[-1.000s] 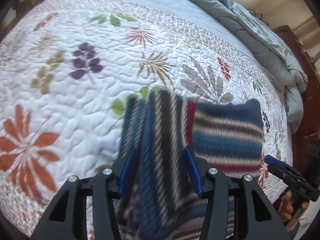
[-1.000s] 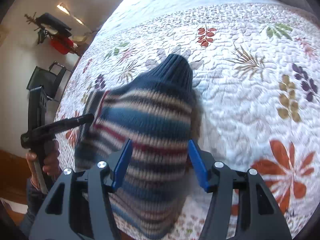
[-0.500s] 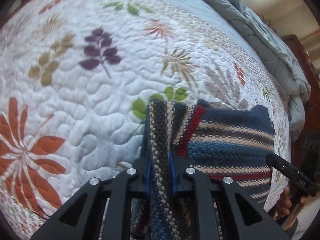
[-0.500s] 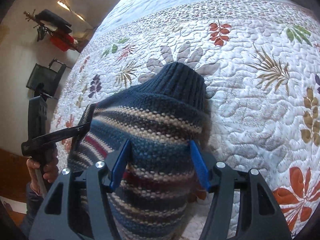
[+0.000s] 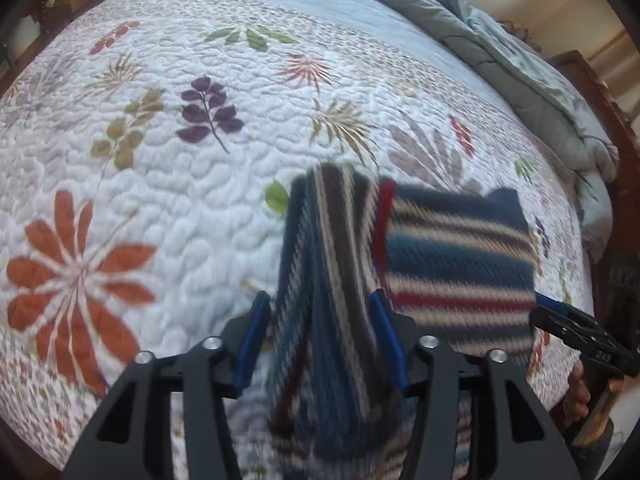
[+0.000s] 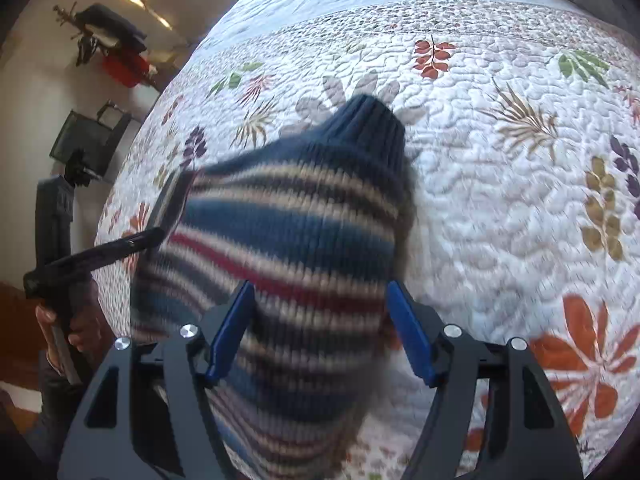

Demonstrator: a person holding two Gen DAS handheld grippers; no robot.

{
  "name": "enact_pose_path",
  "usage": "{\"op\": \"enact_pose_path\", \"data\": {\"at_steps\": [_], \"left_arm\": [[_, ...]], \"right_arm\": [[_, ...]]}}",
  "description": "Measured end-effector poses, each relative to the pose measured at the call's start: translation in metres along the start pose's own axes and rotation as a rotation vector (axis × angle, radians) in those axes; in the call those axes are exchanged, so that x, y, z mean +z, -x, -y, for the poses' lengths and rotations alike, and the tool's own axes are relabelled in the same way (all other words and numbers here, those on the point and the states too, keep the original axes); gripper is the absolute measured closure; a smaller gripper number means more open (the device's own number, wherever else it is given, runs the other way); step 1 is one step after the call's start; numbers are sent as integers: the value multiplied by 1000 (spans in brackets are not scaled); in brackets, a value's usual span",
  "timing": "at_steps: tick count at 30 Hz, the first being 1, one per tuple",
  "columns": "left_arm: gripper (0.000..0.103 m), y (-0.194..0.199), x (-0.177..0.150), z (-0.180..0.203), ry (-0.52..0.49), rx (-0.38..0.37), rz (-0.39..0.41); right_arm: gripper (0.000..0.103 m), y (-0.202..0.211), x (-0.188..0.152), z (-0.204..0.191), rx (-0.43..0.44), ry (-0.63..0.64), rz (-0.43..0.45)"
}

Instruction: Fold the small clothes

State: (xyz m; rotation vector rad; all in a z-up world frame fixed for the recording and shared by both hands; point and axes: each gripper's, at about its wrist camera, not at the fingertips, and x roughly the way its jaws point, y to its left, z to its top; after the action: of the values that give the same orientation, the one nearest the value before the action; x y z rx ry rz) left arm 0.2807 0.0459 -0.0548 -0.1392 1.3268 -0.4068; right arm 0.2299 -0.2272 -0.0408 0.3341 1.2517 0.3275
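A knit sweater (image 5: 460, 248) striped blue, cream, red and dark lies on a floral quilt (image 5: 180, 200). A folded-over strip of the sweater (image 5: 324, 260) runs between the jaws of my left gripper (image 5: 320, 340). Those jaws are opening and the left pad stands clear of the knit. In the right wrist view the sweater (image 6: 288, 216) spreads under my right gripper (image 6: 320, 332), its navy ribbed end (image 6: 368, 128) pointing away. The right jaws are opening, wide over the cloth and not pinching it. Each view shows the other gripper at the sweater's side edge.
A crumpled grey duvet (image 5: 500, 52) lies along the far edge of the bed, with a dark wooden bed frame (image 5: 592, 80) beyond it. Off the bed's left side stand a black chair (image 6: 84, 140) and a red item (image 6: 124, 68) by the wall.
Half a second ago my left gripper was shut on the folded strip; its jaws have now spread apart. The right jaws have widened a little over the sweater.
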Motion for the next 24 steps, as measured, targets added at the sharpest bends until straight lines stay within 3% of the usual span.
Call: {"op": "enact_pose_path", "data": {"at_steps": [2,6,9,14,24], "left_arm": [[30,5,-12,4,-23,-5,0],[21,6,-33,12,-61,-5,-16],[19,3,-42,15,-76,12,-12],[17,-8,-44,8,-40,-26,-41],[6,-47,-31,8,-28,-95,-123]], "right_arm": [[34,7,-11,-3,-7,19,-2],[32,14,-30,-8,-6,27,-10],[30,17,-43,-11,9,30,-9],[28,15,-56,-11,27,30,-18],[22,-13,-48,-3,80,-13,-46]]}}
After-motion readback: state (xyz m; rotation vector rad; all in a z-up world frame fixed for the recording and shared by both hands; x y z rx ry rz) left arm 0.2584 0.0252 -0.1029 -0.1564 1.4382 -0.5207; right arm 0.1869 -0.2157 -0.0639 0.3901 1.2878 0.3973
